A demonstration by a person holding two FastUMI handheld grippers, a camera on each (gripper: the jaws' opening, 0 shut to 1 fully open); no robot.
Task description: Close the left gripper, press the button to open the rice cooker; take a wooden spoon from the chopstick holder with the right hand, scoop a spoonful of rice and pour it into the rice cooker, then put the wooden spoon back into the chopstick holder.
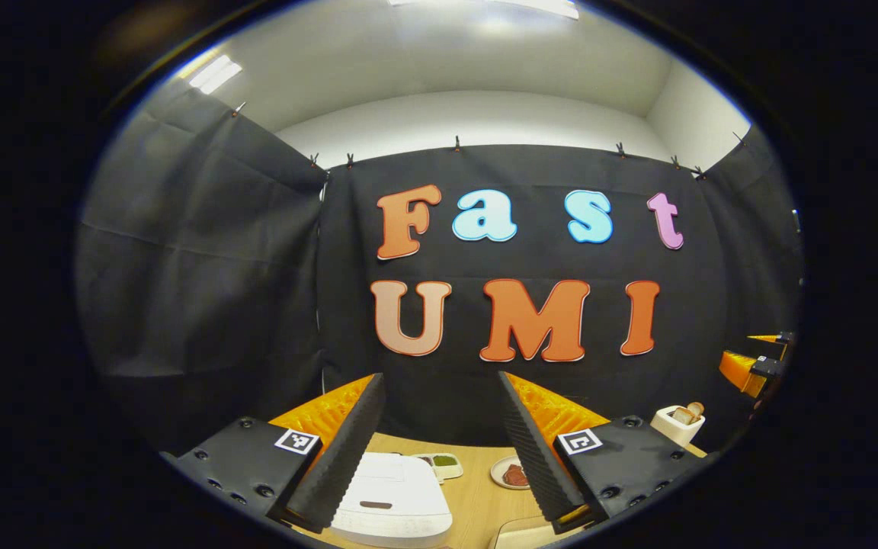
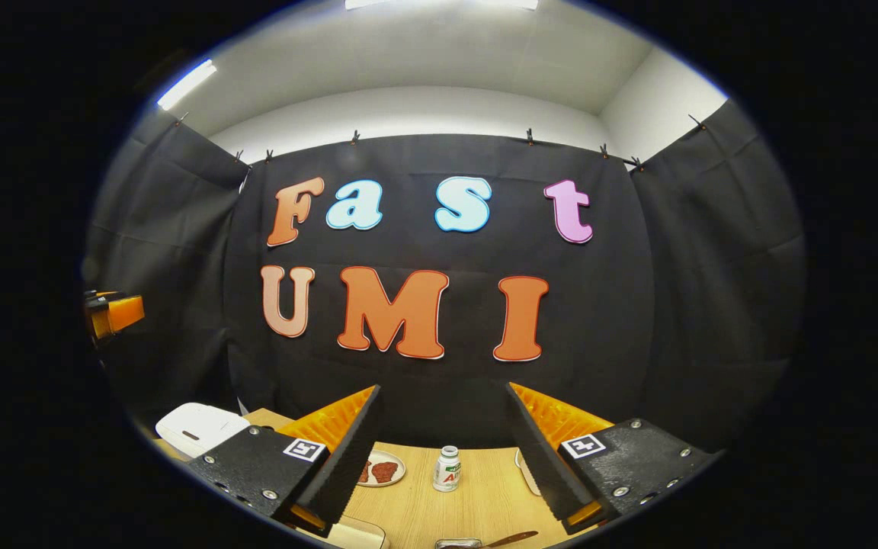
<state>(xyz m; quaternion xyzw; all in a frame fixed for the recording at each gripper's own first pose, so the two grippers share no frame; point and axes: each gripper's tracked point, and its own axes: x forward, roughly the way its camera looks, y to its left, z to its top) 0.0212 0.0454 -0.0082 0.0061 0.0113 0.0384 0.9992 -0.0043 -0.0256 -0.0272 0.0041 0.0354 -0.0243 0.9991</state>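
Black ribbed fingers of the left tongs (image 1: 439, 450) stand wide apart at the bottom of the left gripper view, clamped on nothing, raised above the light wooden surface (image 1: 477, 496). Between and below them sits the white rice cooker (image 1: 393, 499), its lid down and a dark slot-shaped button on top; it also appears at the lower left of the right gripper view. Behind the cooker lies a small white dish with green contents (image 1: 443, 463), and beside that a round white plate with a brown piece of food (image 1: 514, 474). Farther right stands a white square chopstick holder (image 1: 677, 423) with wooden handles poking out of its top. At the far right edge, the orange and black body of the other tool shows.

Fingers of the right tongs (image 2: 443, 457) likewise stand wide apart and hold nothing. Between them on the surface stands a small white bottle with a red and green label (image 2: 447, 469), with a round plate of reddish-brown food (image 2: 382, 469) to its left.
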